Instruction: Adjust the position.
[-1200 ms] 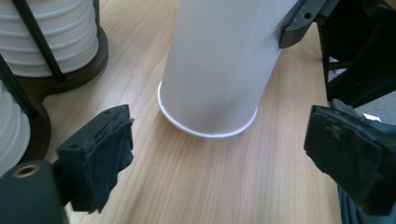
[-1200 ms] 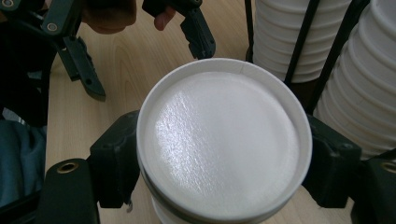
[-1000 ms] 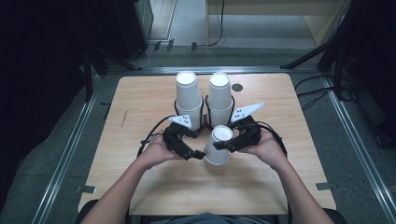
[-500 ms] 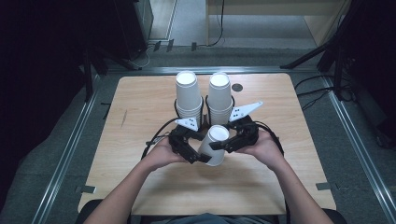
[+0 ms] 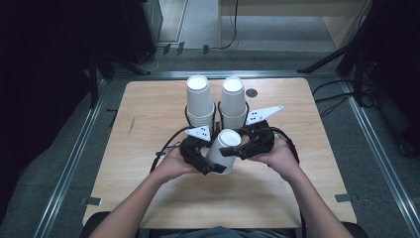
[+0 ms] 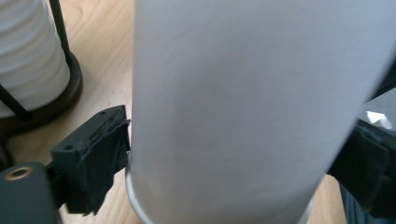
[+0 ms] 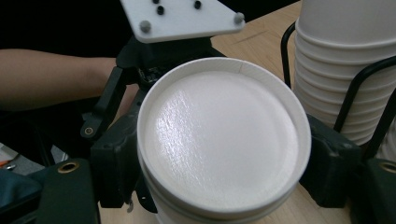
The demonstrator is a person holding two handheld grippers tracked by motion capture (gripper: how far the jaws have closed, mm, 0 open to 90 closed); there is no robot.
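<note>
High view: I see a light wooden bench [image 5: 148, 148] on a grey floor with metal rails along both sides, the room beyond dark at the upper left and right of the frame. Two stacks of white cups [image 5: 198, 99] stand upside down in black wire holders at the upper middle of the bench. Just below them, at the centre of the frame, a single white cup [image 5: 223, 148] is held upside down and tilted, its long axis leaning so the closed base points toward the upper right. My left claw [image 5: 210, 163] clamps its lower end; my right claw [image 5: 233, 148] clamps its upper end near the base.

Left gripper view: the cup wall [image 6: 247, 107] runs top to bottom, rim at the bottom edge, with a black pad [image 6: 100, 154] pressed on its left side and another at its right.

Right gripper view: I look onto the cup's round base [image 7: 222, 135], pinched between both pads [image 7: 114, 158]. A cup stack [image 7: 345, 60] sits at the upper right, and a forearm [image 7: 51, 77] at the left.
</note>
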